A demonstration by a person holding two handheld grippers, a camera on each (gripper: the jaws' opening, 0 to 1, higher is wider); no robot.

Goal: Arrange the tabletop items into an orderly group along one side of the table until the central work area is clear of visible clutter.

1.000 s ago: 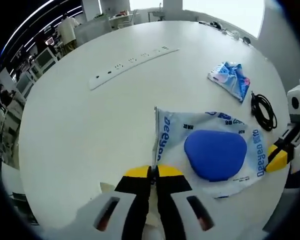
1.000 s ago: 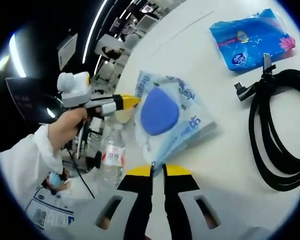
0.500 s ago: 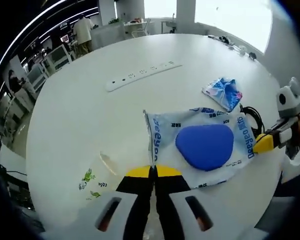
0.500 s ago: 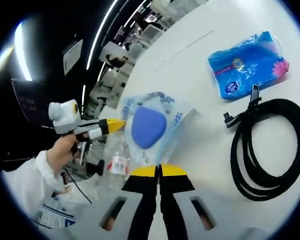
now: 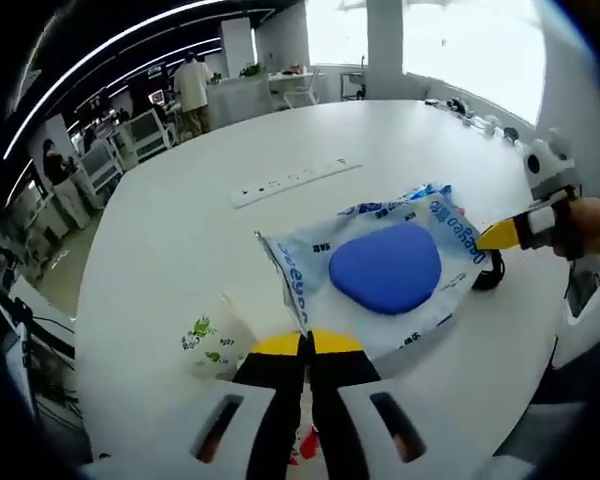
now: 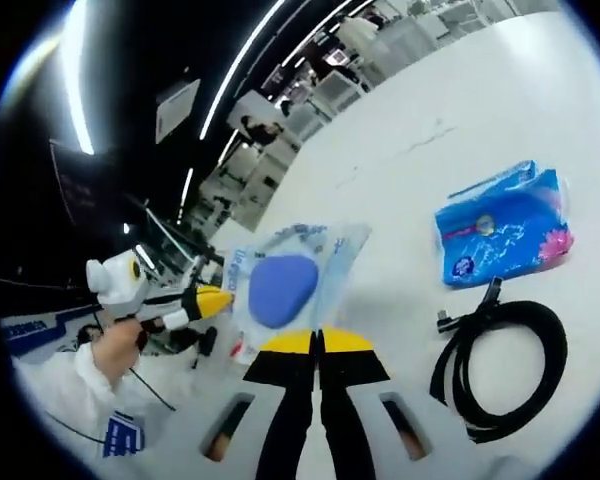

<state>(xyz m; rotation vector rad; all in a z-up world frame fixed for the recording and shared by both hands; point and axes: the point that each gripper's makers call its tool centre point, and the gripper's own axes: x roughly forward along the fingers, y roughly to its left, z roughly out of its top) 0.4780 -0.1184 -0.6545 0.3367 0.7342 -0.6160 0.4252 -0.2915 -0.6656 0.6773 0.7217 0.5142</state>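
A clear printed plastic bag [image 5: 310,255] with a blue rounded pad [image 5: 385,267] inside hangs stretched above the white table [image 5: 170,250]. My left gripper [image 5: 306,343] is shut on the bag's near edge. My right gripper [image 5: 500,235] comes in from the right, shut on the opposite edge. In the right gripper view the bag [image 6: 280,285] rises just above the right gripper [image 6: 318,340], and the left gripper [image 6: 208,300] pinches its far side, held by a person's hand [image 6: 108,350].
A blue tissue pack [image 6: 500,235] and a coiled black cable [image 6: 495,365] lie on the table to the right. A white power strip [image 5: 295,180] lies farther off. A clear cup with green print [image 5: 215,335] stands near the left gripper.
Both grippers have lifted the bag higher off the table, still holding it between them. The tissue pack, cable and power strip stay where they lay.
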